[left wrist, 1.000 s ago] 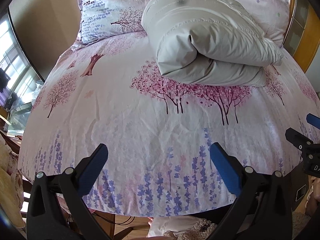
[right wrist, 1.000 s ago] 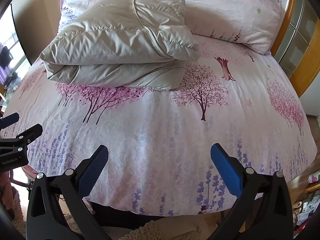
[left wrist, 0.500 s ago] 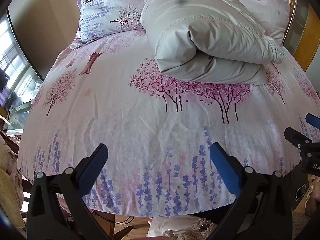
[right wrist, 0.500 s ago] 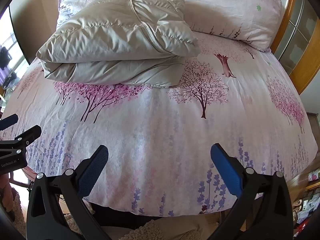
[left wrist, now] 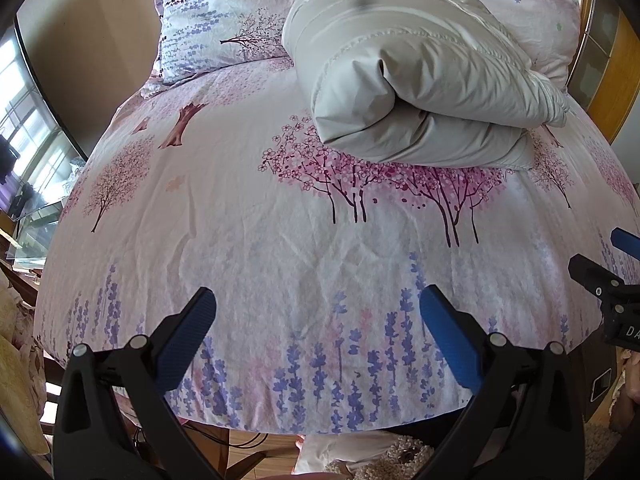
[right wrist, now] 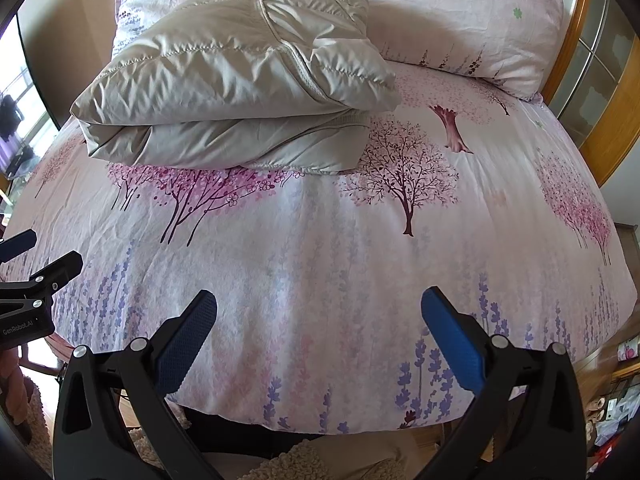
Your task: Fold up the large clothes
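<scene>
A folded beige quilted down jacket [left wrist: 416, 80] lay on the bed [left wrist: 248, 240], toward the head end, its bulky layers doubled over one another so that a rolled fold faced the left wrist camera. In the right wrist view the same jacket [right wrist: 236, 80] showed stitched seams and an elastic-edged hem along its lower layer. It rested on the pink floral bedsheet [right wrist: 320, 248], printed with pink blossom trees and rows of purple lavender, just in front of two matching pillows [right wrist: 460, 20] propped at the headboard; the jacket's far edge touched them.

The left tool [left wrist: 318, 320] hovered over the foot end of the bed, well apart from the jacket, its two blue-padded fingers [left wrist: 188, 332] spread wide with nothing between them. The right tool [right wrist: 320, 322] hung likewise over the near edge of the sheet, fingers wide apart and empty. Each tool appeared at the border of the other's view: the right tool at the right edge of the left camera, the left tool [right wrist: 28, 276] at the left edge of the right camera.

A wooden door frame [right wrist: 604, 120] stood to the right of the bed, and a bright window [left wrist: 20, 128] to the left.
</scene>
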Demonstrator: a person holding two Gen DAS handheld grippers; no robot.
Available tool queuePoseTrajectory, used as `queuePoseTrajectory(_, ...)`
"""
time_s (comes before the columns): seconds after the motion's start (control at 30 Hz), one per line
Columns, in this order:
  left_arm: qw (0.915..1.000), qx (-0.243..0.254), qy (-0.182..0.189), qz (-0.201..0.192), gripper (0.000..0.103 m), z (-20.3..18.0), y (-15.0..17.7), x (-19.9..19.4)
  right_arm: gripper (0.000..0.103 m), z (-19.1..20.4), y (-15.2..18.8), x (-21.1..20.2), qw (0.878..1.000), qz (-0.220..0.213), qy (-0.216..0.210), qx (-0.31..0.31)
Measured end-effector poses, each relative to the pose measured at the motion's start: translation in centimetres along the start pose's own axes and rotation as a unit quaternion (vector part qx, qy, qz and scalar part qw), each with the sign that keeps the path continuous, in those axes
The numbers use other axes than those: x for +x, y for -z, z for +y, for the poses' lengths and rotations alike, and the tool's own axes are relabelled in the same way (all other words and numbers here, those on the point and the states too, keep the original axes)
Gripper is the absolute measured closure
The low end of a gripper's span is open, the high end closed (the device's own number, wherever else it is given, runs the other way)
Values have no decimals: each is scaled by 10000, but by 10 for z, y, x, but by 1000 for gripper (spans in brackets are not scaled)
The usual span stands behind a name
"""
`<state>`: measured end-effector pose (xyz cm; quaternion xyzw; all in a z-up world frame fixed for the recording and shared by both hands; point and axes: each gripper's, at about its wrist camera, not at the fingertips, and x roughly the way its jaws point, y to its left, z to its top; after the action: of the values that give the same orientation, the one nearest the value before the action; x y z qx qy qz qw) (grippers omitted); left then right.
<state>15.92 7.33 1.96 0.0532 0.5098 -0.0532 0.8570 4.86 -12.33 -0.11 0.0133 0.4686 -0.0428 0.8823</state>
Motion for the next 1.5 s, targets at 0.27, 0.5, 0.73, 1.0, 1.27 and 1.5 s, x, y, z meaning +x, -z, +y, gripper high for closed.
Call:
queuePoseTrajectory(0.27, 10000, -5, -3, 1, 2, 0, 0, 0, 1, 0, 0, 1, 10000, 7, 0, 6)
queuePoseTrajectory(0.5, 10000, -2, 1, 8, 2, 0, 0, 1, 1, 0, -1, 1, 10000, 12, -6, 0)
queuePoseTrajectory(0.73, 10000, 2, 3, 22, 2, 0, 1, 3, 1, 1, 0, 2, 10000, 16, -2, 12)
queuePoseTrajectory(1.0, 10000, -7, 13, 33, 2, 0, 1, 3, 1, 1, 0, 2, 10000, 18, -9, 11)
queuePoseTrajectory(1.27, 10000, -10, -6, 26, 2, 0, 2, 4, 1, 2, 0, 4, 10000, 41, 5, 33)
queuePoseTrajectory(1.5, 10000, -1, 18, -40, 2, 1, 2, 2, 1, 3, 0, 4, 10000, 38, 5, 28)
